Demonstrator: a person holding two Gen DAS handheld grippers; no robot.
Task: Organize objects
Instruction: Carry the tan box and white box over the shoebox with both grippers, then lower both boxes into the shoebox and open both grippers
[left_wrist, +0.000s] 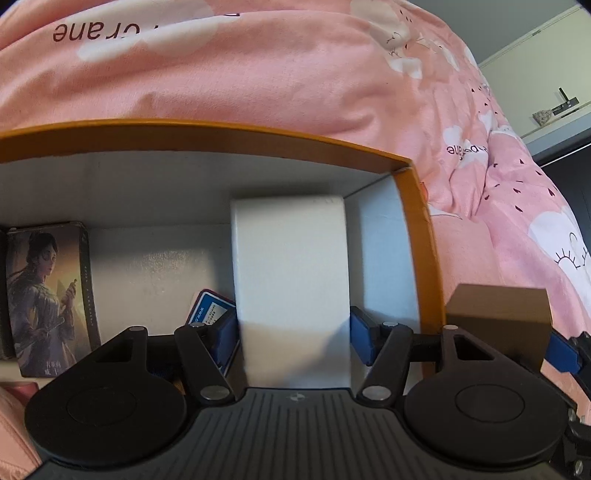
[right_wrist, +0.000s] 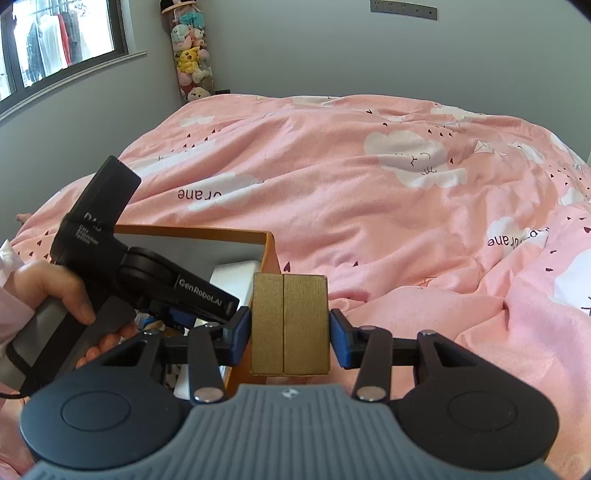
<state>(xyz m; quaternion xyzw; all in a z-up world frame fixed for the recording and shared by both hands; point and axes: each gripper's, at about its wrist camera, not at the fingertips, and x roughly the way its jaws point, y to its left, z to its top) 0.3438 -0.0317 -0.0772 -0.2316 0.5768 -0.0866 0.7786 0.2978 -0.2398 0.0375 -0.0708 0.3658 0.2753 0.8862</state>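
A: The left hand-held gripper (left_wrist: 293, 336) is down inside the orange box (left_wrist: 421, 236), with the white box (left_wrist: 291, 280) between its blue pads. Is it grasping?

B: The left pad looks pressed to the white box's side. At the right pad I see a sliver of gap, so I cannot tell whether the hold is firm or just let go. The white box sits in the far right corner, its end against the back wall.

A: So how should this step finish?

B: I'd judge it a placing. Let the white box settle flat on the floor of the orange box, spread the pads evenly, then lift straight up so neither pad drags it askew.

A: And the right hand-held gripper (right_wrist: 290, 334)?

B: Clenched on the gold box (right_wrist: 290, 325), both pads on its sides, held upright just outside the orange box's near right corner, above the pink bed (right_wrist: 369, 192).

A: What is in the way?

B: The left gripper's body (right_wrist: 147, 273) and the hand (right_wrist: 55, 291) holding it cover the opening, so the gold box should wait. Inside, a picture card box (left_wrist: 48, 295) stands at the left and a blue card (left_wrist: 208, 314) lies just beside the white box. Free floor lies between them.
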